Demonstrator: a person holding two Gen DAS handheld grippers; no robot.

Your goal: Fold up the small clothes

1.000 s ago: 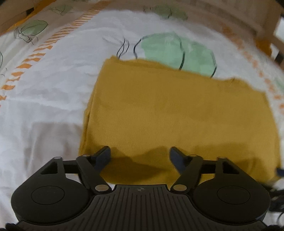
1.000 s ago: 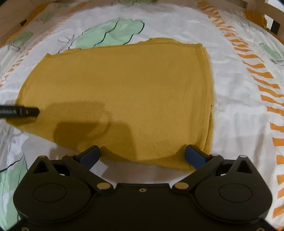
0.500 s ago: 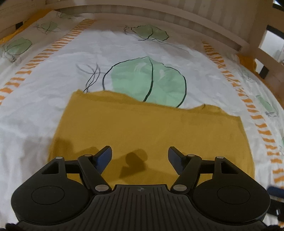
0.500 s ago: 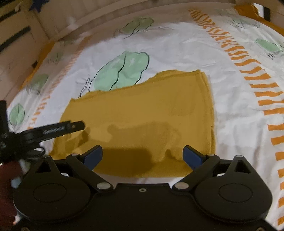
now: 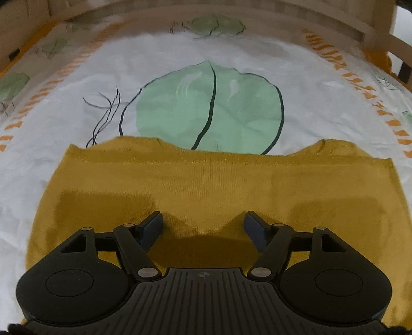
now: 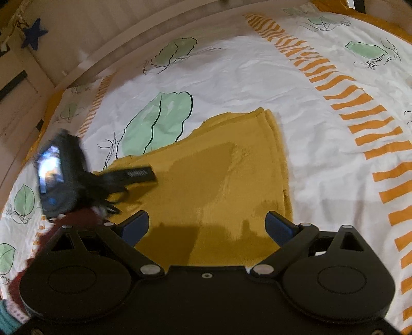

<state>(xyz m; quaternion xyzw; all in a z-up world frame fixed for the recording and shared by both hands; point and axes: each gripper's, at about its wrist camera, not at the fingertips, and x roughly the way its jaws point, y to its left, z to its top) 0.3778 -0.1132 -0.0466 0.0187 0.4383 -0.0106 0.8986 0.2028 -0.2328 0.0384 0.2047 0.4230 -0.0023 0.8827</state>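
My mustard garment lies folded into a layered rectangle mid-sheet, doubled edges at three o'clock, with my left gripper opening and my right gripper spread, both empty, so probably one more fold remains.

The light is dim, warm and yellowish, and it falls from above and behind the cameras. Soft dark shadows lie on the folded mustard-yellow knit garment, just ahead of both sets of fingers. The white bedsheet printed with green leaves and orange stripes looks greyish, without glare. Fisheye distortion bends the pale wooden bed rail into an arc. In the right wrist view, the black left gripper is smeared by motion blur.
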